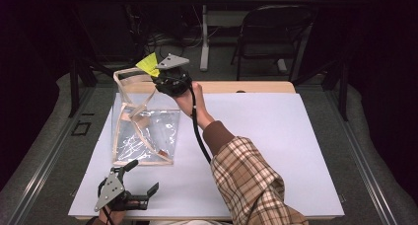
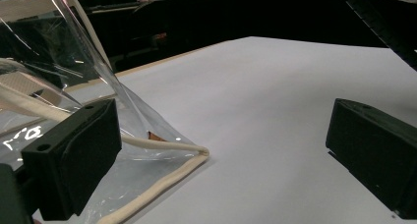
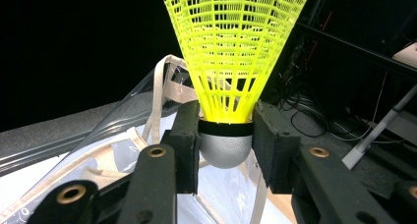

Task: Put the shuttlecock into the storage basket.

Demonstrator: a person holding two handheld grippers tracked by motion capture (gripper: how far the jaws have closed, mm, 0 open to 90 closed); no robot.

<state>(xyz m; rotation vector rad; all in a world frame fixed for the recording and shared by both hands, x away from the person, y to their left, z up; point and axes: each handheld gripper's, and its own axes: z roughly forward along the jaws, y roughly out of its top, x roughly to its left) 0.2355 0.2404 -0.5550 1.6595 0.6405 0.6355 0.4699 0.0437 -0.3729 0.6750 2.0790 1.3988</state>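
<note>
The right gripper has its fingers pinching the grey rounded cork of a yellow plastic shuttlecock, skirt pointing up, held in the air over the desk's far left part, right above the open top of a clear plastic bag with cream trim. From the high view the shuttlecock is mostly tucked behind the gripper's grey plate, so just a yellow wedge pokes out. The left gripper sits low at the desk's near left corner, fingers spread with nothing between them, just short of the bag's near edge. There's a small reddish bit inside the bag, too tiny to identify.
</note>
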